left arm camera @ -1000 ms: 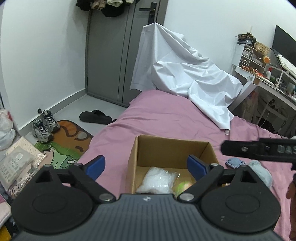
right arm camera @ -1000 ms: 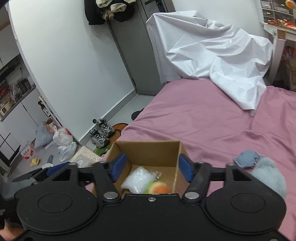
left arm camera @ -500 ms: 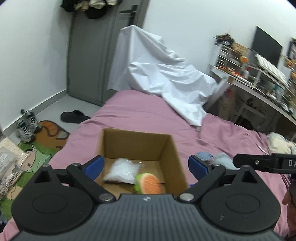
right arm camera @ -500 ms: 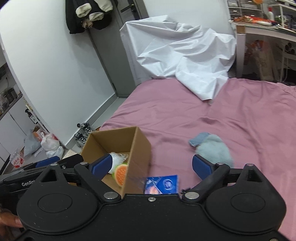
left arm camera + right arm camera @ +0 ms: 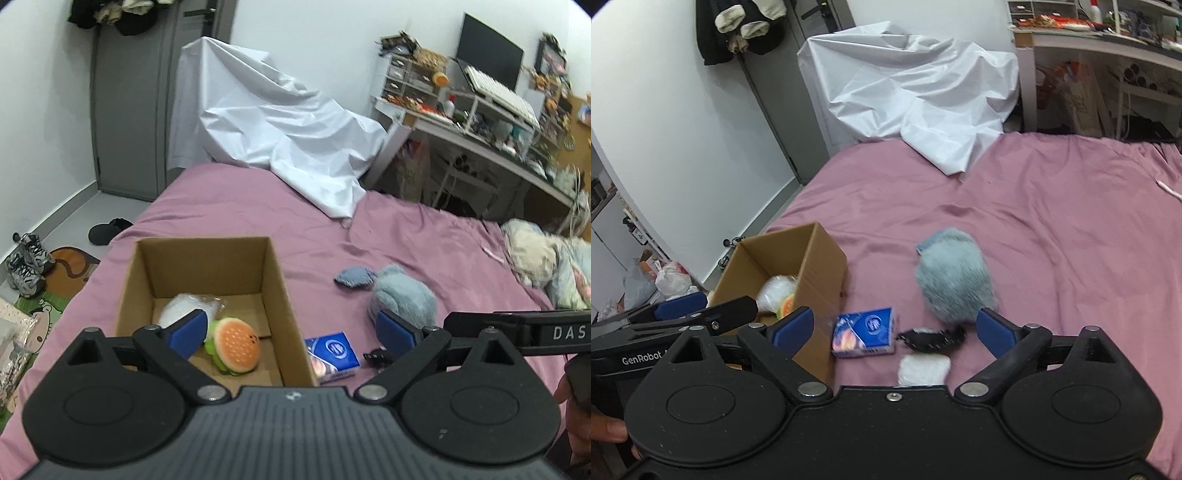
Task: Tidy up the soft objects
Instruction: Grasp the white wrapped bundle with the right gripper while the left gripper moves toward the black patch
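2 grippers, left gripper [image 5: 291, 330] and right gripper [image 5: 894, 329], gape wide, both empty; fluffy blue toy [image 5: 955, 275] looks light, squashy; I'd pinch its middle.

fluffy toy [image 5: 955, 275]: blurred; bag [image 5: 186, 308]: partly hidden, contents perhaps stuffing

**Open bed beyond, clutter up close**

Passage on one side is blocked by the cardboard box [image 5: 798, 273]. Ahead, the blue packet [image 5: 866, 332], black clip [image 5: 931, 338] and grey plush [image 5: 955, 275] are crowded together; the pink bed [image 5: 1071, 229] beyond is left free.
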`<state>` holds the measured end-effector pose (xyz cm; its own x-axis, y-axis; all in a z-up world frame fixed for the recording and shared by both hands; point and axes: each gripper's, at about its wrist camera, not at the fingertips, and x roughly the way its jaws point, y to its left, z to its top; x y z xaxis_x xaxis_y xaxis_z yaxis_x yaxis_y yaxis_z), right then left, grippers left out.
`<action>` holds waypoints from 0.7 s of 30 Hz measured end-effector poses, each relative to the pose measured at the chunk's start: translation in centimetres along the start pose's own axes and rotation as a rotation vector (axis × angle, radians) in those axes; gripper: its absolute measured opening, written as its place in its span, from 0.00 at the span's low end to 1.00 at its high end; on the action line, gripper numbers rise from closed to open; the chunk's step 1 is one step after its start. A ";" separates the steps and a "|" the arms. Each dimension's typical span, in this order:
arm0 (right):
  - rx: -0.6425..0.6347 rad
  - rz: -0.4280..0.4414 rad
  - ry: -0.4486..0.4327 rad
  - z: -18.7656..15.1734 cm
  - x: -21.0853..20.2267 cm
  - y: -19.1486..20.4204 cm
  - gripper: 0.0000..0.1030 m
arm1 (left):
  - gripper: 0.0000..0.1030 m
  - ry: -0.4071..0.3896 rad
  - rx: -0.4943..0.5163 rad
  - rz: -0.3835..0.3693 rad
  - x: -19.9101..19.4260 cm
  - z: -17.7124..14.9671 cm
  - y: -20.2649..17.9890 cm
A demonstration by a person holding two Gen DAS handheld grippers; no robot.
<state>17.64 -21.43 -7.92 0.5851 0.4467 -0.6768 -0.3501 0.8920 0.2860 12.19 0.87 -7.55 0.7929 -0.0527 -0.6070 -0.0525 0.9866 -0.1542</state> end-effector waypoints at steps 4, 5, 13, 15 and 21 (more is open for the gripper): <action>0.036 -0.007 0.022 -1.1 0.4 -0.9 0.91 | 0.94 0.021 0.061 -0.026 0.3 0.0 -1.2; 0.041 -0.006 0.029 -1.3 0.6 -1.1 0.89 | 0.94 0.024 0.078 -0.033 0.3 0.1 -1.4; 0.053 0.008 0.090 -2.6 2.5 -1.3 0.77 | 0.93 0.050 0.218 -0.068 1.7 0.6 -3.5; 0.057 0.006 0.107 -2.8 3.2 -1.3 0.75 | 0.91 0.061 0.239 -0.072 2.3 0.8 -3.8; 0.085 0.002 0.148 -3.6 5.5 -1.6 0.66 | 0.91 0.084 0.258 -0.089 3.5 0.8 -4.5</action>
<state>18.79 -20.68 -14.56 0.4683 0.4392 -0.7667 -0.2842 0.8965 0.3399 15.69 -3.66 -8.29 0.7338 -0.1425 -0.6643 0.1799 0.9836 -0.0123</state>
